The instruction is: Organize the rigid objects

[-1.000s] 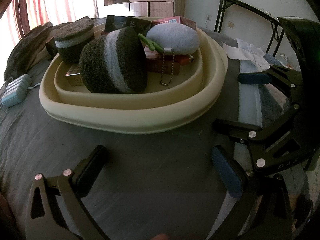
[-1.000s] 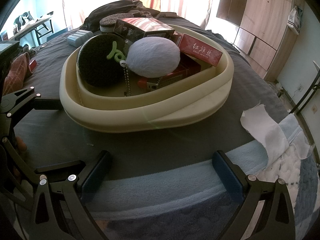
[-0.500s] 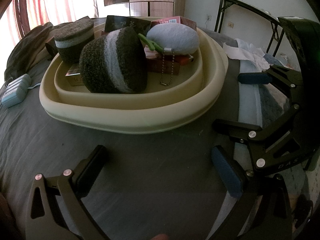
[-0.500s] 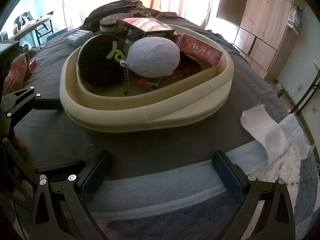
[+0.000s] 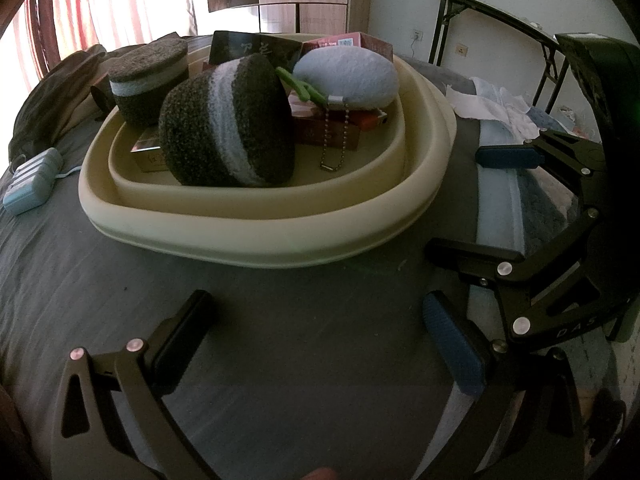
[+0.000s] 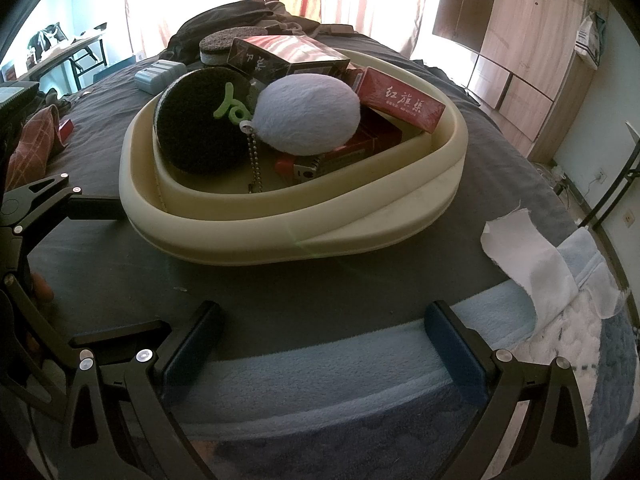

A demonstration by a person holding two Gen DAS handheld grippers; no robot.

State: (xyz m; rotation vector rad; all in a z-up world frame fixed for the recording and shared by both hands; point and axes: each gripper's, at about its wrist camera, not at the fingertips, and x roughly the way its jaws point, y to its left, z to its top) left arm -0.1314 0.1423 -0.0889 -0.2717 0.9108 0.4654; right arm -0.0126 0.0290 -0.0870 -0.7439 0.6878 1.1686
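Note:
A cream basin (image 5: pixel 260 236) (image 6: pixel 304 236) sits on the dark bedspread. It holds a dark round plush with a pale band (image 5: pixel 224 124) (image 6: pixel 196 128), a pale blue oval plush on a bead chain (image 5: pixel 348 80) (image 6: pixel 308 116), red boxes (image 6: pixel 404 100), a dark box (image 6: pixel 280 56) and a lighter (image 6: pixel 304 170). A second dark plush (image 5: pixel 148 76) rests at the basin's far left rim. My left gripper (image 5: pixel 320 340) and right gripper (image 6: pixel 324 344) are open and empty, low over the bed in front of the basin. The right gripper also shows in the left wrist view (image 5: pixel 492 200).
A pale blue case (image 5: pixel 32 184) (image 6: pixel 160 74) lies on the bed left of the basin. White cloth (image 6: pixel 532 264) and a blue blanket (image 6: pixel 320 380) lie at the right. A folding table (image 5: pixel 500 20) and wardrobe (image 6: pixel 520 40) stand behind.

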